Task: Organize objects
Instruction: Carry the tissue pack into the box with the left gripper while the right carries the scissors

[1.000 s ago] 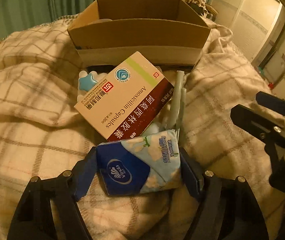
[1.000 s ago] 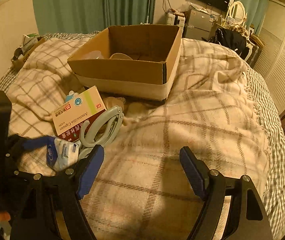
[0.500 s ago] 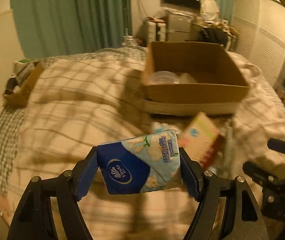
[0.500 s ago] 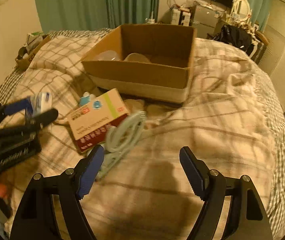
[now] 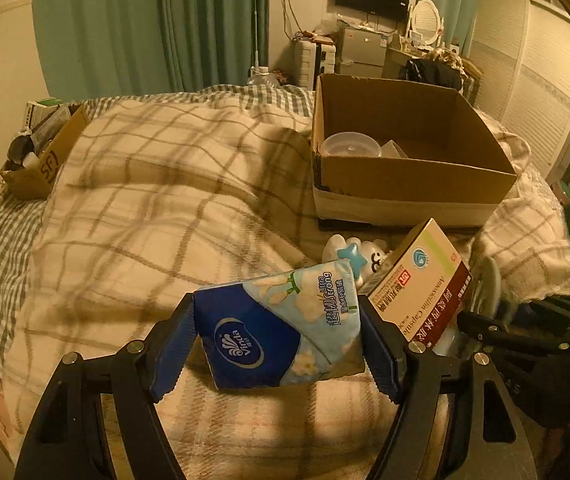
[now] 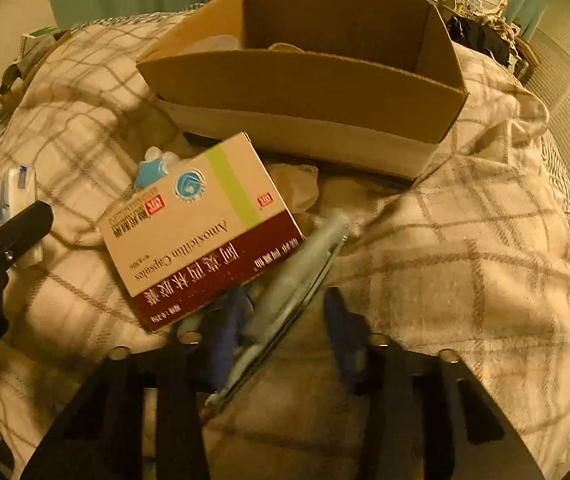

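Observation:
My left gripper (image 5: 279,344) is shut on a blue Vinda tissue pack (image 5: 285,332) and holds it above the plaid blanket. A cream-and-maroon Amoxicillin box (image 6: 201,228) lies in front of the open cardboard box (image 6: 313,84); it also shows in the left wrist view (image 5: 421,280). A grey-green pair of scissors (image 6: 293,288) lies between the blurred fingers of my right gripper (image 6: 285,328), whose jaws stand apart around it. A white toy with a blue star (image 5: 351,254) lies beside the medicine box.
The cardboard box (image 5: 405,148) holds a clear plastic lid (image 5: 349,146). A small carton of clutter (image 5: 41,148) sits at the bed's far left edge. The left gripper and tissue pack (image 6: 13,200) show at the left of the right wrist view.
My left gripper lifted the tissue pack off the bed and swung left. My right gripper moved forward and down over the scissors, its jaws narrowing around them.

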A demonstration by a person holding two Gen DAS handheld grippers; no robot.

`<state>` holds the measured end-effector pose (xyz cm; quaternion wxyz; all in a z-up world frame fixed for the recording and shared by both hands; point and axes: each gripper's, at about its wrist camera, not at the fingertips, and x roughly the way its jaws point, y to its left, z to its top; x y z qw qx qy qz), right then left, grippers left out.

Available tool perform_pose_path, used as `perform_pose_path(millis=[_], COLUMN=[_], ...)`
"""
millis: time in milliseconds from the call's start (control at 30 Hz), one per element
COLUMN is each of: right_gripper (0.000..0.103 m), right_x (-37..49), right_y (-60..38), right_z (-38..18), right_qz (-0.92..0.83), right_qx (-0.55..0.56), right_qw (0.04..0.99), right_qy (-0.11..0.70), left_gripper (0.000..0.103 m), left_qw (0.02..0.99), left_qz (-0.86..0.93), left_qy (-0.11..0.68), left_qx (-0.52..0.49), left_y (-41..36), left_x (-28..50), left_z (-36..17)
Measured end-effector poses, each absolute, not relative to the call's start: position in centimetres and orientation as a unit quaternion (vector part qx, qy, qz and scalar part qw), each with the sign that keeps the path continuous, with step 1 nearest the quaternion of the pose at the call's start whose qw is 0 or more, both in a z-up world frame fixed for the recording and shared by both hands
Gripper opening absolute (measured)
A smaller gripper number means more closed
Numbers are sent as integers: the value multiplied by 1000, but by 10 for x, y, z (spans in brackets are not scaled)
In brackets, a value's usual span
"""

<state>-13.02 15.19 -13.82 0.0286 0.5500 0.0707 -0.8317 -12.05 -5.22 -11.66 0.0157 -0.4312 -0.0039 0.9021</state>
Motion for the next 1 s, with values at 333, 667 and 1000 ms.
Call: perform_pose_path(millis=[333, 667, 1000], right_gripper=[19, 12, 12], right_x=[-111, -77, -73], right_y=[150, 136, 158], right_z=[-124, -57, 18], right_qz=[-849, -889, -920], right_qx=[520, 436, 364], right_qw=[63, 126, 135], right_qy=[72, 66, 60], left_gripper=[77, 77, 77], left_qw=[35, 55, 89], left_qz=[901, 907, 927], left_qy=[-4, -15, 5], left_qx=[-432, -417, -364], left_y=[-43, -31, -7], left_x=[-108, -85, -86], left_z=[-113, -81, -15])
